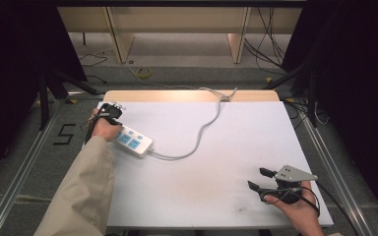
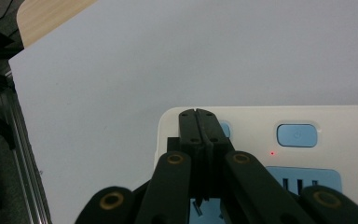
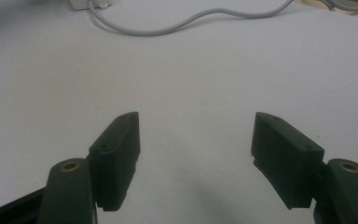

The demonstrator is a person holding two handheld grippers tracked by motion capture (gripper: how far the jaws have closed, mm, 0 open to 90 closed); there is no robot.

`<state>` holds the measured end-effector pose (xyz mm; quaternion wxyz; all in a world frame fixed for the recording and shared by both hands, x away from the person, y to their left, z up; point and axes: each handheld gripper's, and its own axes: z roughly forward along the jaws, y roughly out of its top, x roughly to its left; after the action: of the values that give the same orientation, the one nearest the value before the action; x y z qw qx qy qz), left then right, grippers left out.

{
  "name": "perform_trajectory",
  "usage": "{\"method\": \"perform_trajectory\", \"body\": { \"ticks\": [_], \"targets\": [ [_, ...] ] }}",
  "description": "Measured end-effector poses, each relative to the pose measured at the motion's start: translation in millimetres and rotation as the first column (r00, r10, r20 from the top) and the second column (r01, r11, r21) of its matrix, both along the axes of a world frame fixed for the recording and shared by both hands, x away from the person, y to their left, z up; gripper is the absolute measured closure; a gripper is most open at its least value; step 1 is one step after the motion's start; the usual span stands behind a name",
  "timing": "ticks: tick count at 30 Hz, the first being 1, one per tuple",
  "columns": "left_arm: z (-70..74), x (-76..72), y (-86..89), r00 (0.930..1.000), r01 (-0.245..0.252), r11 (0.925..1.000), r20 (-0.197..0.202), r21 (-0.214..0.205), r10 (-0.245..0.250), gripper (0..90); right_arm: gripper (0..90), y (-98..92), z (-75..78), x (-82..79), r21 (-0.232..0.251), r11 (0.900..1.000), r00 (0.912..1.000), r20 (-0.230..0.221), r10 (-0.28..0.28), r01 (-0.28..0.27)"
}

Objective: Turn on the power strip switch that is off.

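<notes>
Left gripper (image 2: pixel 199 122): jaws pressed together, tips over the near-left end of the power strip (image 1: pixel 130 140), beside a blue switch button (image 2: pixel 297 135). Strip's long axis runs diagonally toward centre of the tabletop (image 1: pixel 236 147). Right gripper (image 1: pixel 258 178): jaws apart, empty, well away.

We see a white table top (image 1: pixel 236 162) with a pale wooden strip (image 1: pixel 187 95) along its twelve o'clock edge. Beyond it lies a grey floor (image 1: pixel 187 73) with loose cables (image 1: pixel 270 44) and a yellow ring (image 1: pixel 144 72). Wooden furniture legs (image 1: pixel 119 39) stand at twelve o'clock. Metal rails (image 1: pixel 24 162) run at nine and three o'clock, a number five (image 1: pixel 65 133) marked at nine. Dark curtains (image 1: pixel 10 49) close both sides.
</notes>
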<state>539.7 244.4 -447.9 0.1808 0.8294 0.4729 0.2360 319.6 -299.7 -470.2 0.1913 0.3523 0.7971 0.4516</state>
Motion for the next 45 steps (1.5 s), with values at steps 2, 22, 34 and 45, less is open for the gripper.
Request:
{"method": "perform_trajectory", "body": {
  "ticks": [2, 22, 34, 45],
  "targets": [
    [2.3, 0.0, -1.7, 0.9999, 0.007, 0.9998, 0.014, -0.02, -0.007, 89.8, 33.6, -0.1, 0.0, 0.0, 0.001, 1.0, 1.0, -0.001, 0.0, 0.0],
    [0.1, 1.5, -2.1, 0.9999, 0.01, 0.9994, -0.005, -0.032, -0.01, 89.8, 33.6, 0.1, -0.3, -0.2, 0.001, 1.0, 1.0, -0.003, 0.0, 0.0],
    [-1.3, 2.3, -5.2, 0.9998, 0.016, 0.9998, -0.008, -0.009, -0.017, 89.9, 33.6, 0.1, -0.3, -0.3, 0.002, 1.0, 1.0, -0.003, 0.001, -0.001],
    [-1.3, 3.8, -4.4, 0.9998, 0.005, 0.9997, -0.022, -0.022, -0.005, 90.0, 33.6, 0.2, 0.0, -0.6, 0.0, 1.0, 1.0, -0.004, 0.002, -0.002]
  ]
}}
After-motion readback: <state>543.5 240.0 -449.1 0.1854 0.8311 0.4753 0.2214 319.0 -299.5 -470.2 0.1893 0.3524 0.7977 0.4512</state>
